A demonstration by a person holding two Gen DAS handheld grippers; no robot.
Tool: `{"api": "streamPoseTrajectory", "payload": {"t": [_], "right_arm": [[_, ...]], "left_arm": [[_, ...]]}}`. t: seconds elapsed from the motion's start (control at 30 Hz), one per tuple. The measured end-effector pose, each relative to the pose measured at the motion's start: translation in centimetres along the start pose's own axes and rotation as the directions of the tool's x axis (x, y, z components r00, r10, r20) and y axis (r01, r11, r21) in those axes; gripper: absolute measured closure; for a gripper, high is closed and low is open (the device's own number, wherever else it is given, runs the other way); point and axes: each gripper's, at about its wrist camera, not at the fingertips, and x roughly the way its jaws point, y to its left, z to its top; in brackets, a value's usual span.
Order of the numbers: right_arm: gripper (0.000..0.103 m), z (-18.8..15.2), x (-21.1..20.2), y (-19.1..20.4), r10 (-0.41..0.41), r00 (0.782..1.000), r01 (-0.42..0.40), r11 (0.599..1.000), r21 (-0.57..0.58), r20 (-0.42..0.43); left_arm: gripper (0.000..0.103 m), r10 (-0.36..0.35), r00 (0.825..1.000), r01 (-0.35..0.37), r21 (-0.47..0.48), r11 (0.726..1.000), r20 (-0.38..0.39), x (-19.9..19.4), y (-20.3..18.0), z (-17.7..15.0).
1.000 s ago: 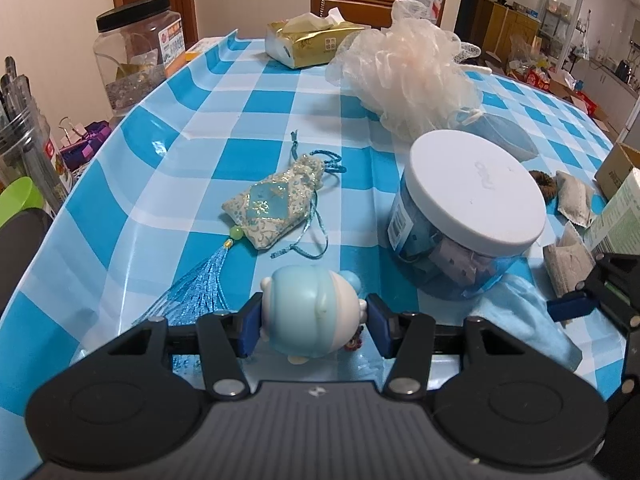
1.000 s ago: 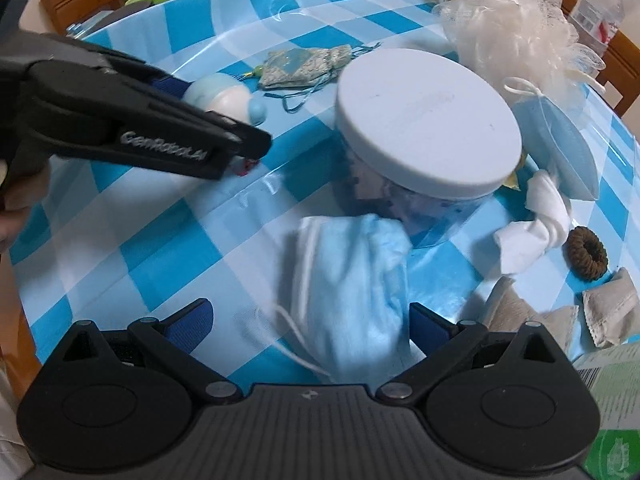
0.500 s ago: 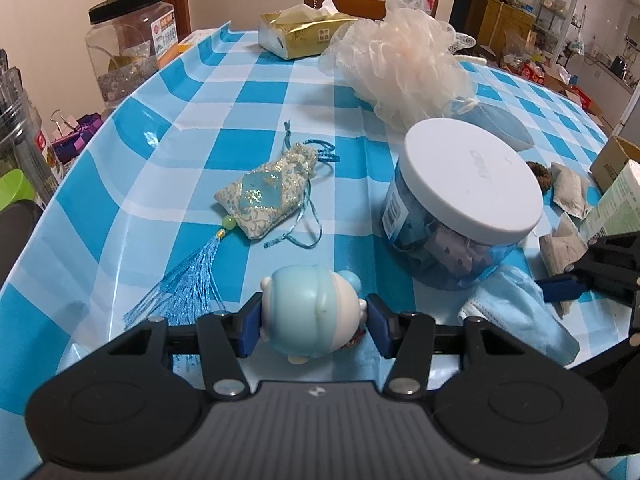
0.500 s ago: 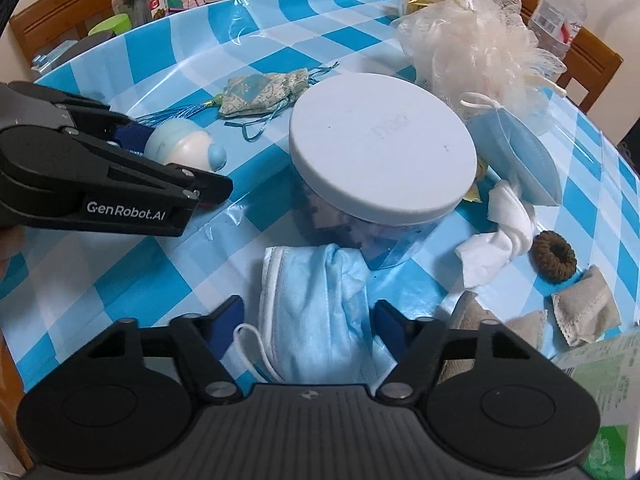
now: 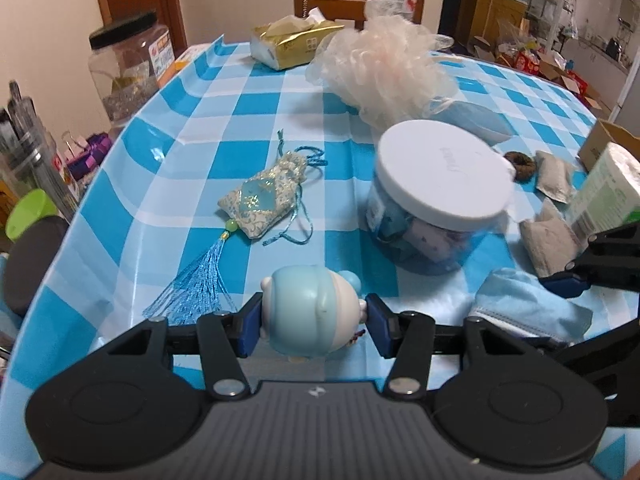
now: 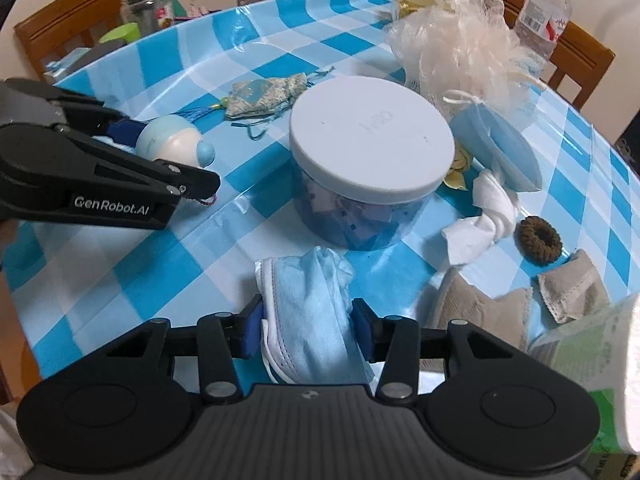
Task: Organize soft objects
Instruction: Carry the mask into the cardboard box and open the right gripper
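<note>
The left gripper [image 5: 313, 322] pinches the round toy figure [image 5: 310, 312] above the tablecloth [image 5: 160, 184]; the right gripper [image 6: 307, 330], jaws just closing, squeezes the crumpled face mask [image 6: 310, 300] beside the jar [image 6: 370, 160]; its limp folds may slide free.

Sachet [image 5: 262, 204] left of jar [image 5: 436, 216]; pouf [image 5: 384, 68] behind jar.

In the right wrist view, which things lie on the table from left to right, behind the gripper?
Round toy held by the left gripper → white-lidded jar → twisted white cloth → brown hair tie.
</note>
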Motion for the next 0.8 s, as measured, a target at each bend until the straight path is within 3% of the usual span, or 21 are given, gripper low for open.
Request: {"api": "streamPoseTrajectory", "payload": {"t": [0.2,0.4,0.63,0.8], "right_arm": [[0.052,-1.8,-3.6,-0.2,0.031,0.999,-0.031,0.999,-0.042,0.013],[0.052,-4.3,-7.9,-1.5,0.018,1.000,-0.017,0.998,-0.060,0.024],[0.052,-7.9,-13.0,-5.2,-0.027,0.998,0.025,0.999,0.040,0.049],[0.052,-10.6,-16.1,-8.4,-0.105,0.993,0.098,0.989,0.111,0.059]], "left_arm": [[0.051,-0.031,0.999,0.032,0.035,0.999,-0.016,-2.7,-1.2,0.3],[0.051,-0.088,0.995,0.093,0.132,0.987,-0.041,-5.5,-4.4,0.8],[0.051,-0.204,0.976,0.216,0.263,0.940,-0.074,-7.8,-10.5,2.0],[0.051,-0.261,0.963,0.268,0.325,0.907,-0.066,-8.6,-14.9,2.9]]}}
